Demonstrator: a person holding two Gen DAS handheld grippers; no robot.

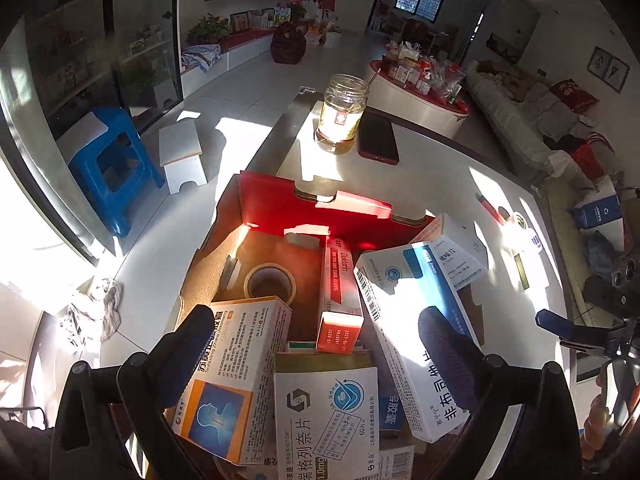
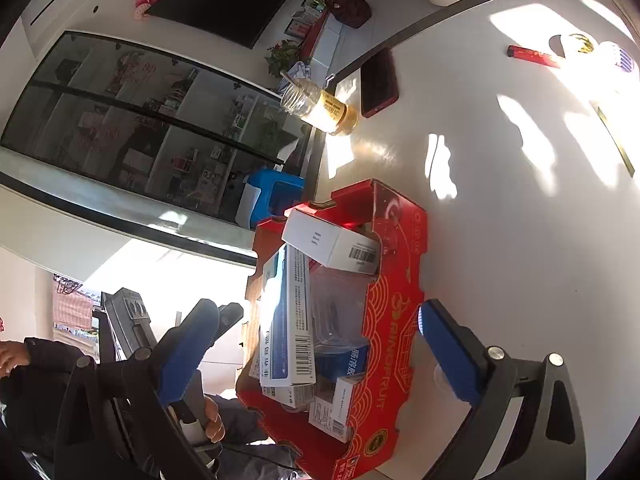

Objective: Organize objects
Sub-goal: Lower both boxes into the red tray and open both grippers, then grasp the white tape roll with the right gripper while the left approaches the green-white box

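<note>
Red carton [image 1: 280,196] of medicine boxes [image 1: 416,320] sits at twelve o'clock under the nearer left tool [image 1: 316,328], both tools spread, pinching nothing.

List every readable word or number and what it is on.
"RINGFRUIT": red tray outer wall.
"Dekorin": red box.
"非布司他片": long white-blue box.
"格列奈片", "60片", "1.0mg": white box.
Orange box and barcode digits: too small or blurred.

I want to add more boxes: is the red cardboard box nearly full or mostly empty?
Nearly full: medicine boxes lie stacked and leaning across the red cardboard box, leaving bare floor only around the tape roll.
</note>
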